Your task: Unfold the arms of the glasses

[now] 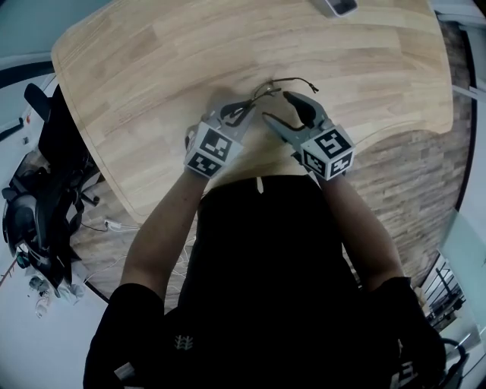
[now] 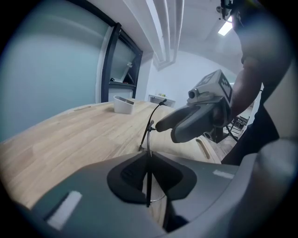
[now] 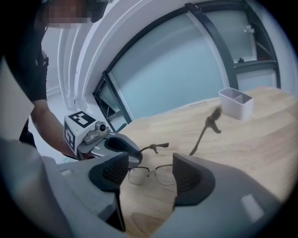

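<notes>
Thin metal-framed glasses are over the middle of the wooden table, between my two grippers. My left gripper is shut on one end of the frame. In the left gripper view the dark rim runs straight down between the closed pads, and one arm rises beyond them. My right gripper stands open just to the right, with nothing between its fingers. In the right gripper view the lenses show past the open jaws, with both arms swung out and the left gripper at the frame's left end.
A small white container stands further along the table, also in the left gripper view as a white container. A pale device lies at the table's far edge. An office chair stands off the left edge.
</notes>
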The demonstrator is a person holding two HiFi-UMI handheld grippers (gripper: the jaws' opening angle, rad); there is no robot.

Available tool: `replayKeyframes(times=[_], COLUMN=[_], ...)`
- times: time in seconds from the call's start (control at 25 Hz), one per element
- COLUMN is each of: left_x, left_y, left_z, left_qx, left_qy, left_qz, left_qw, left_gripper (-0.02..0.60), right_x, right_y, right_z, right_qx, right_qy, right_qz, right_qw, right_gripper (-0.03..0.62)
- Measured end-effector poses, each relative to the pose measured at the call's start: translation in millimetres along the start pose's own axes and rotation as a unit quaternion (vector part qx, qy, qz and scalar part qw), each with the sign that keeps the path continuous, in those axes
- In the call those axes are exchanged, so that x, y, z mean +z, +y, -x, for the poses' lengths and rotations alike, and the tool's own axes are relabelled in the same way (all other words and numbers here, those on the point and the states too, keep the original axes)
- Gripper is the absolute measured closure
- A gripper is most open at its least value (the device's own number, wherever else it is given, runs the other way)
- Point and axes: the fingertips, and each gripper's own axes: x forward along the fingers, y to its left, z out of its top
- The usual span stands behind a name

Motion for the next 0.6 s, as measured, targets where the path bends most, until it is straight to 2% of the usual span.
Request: replayKeyframes(times=[0.6], left_x=[-20], left_y=[2], left_z=[22], left_qx=[0.028], left_qy=[-0.026], left_qz=[0.016], left_qw=[0.9991], left_gripper=[0.540], right_x=[23], right_y=[41], right_z=[-21], right_qx=[0.054], right_qy=[0.003], right_qz=[0.033], right_qw=[0.998], right_gripper=[0.307])
